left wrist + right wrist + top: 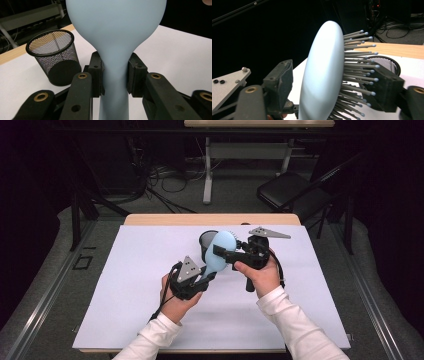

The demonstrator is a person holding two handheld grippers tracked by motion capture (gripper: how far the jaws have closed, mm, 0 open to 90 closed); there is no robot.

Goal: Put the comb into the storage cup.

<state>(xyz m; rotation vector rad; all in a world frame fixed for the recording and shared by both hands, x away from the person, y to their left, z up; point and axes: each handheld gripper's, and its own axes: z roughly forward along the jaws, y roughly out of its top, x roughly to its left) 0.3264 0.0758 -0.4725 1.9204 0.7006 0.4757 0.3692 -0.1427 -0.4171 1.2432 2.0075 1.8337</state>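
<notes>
Hovering above the middle of the white desk (125, 285) is a pale blue hairbrush (218, 251), held between two handheld tools. The left tool (207, 279) pinches the brush's narrow handle, its pads pressed against both sides. The right tool (221, 252) straddles the brush head: one pad sits just beside the smooth back, the other meets the tips of the bristles (359, 65), not squeezing them. A black mesh cup (206, 241) stands upright on the desk just behind the brush.
</notes>
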